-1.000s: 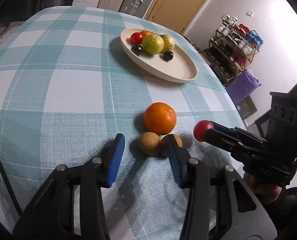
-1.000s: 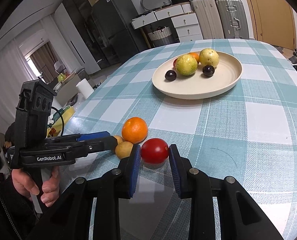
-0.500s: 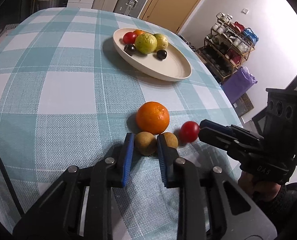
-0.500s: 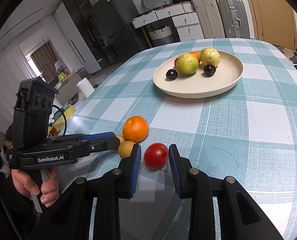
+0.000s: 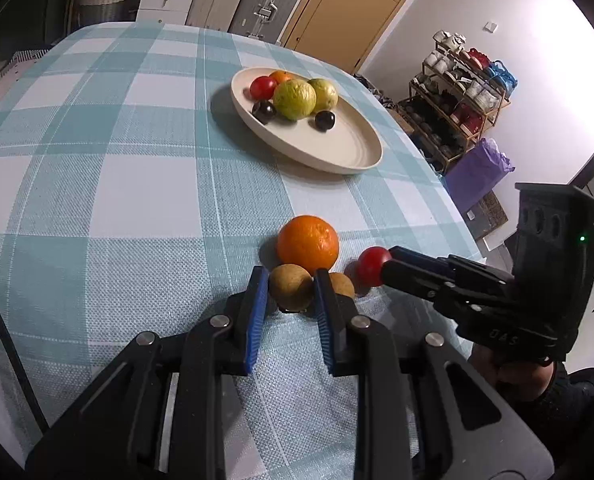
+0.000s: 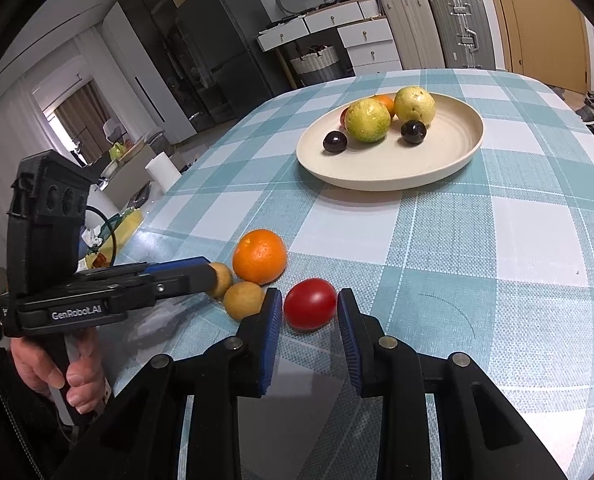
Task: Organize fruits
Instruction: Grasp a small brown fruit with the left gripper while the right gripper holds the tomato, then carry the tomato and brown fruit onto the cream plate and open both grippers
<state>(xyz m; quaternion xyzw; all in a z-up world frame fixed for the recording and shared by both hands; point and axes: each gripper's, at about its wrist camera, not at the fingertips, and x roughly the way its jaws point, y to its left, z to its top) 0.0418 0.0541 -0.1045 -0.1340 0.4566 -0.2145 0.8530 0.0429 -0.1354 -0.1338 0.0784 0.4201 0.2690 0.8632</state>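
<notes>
Five or six fruits already sit on the cream plate (image 5: 353, 156) up at twelve o'clock: two green-yellow guavas (image 5: 295, 99), a tomato, an orange tucked behind, two dark plums (image 6: 334, 141). Four pieces are left on the cloth, clustered near the table's edge. The left gripper (image 5: 288, 288) has its blue pads pressed on either side of a small brown fruit (image 5: 291, 286), so that looks like a grip, though it rests on the cloth, not yet lifted. A second brown fruit (image 5: 342, 283) sits just at its three o'clock, the big orange (image 5: 308, 245) touching at twelve. The right gripper (image 6: 308, 308) straddles the red tomato (image 6: 310, 303) with its fingers spread, small gaps showing on both sides, so nothing is held there. By my count, roughly half done. The table wears a teal-and-white checked cloth (image 6: 517, 240), flat and grippy-looking. Around the room: suitcases (image 6: 453, 24) and white drawers at twelve, a fridge at ten, a shelf of cups (image 5: 457, 92) at two.
</notes>
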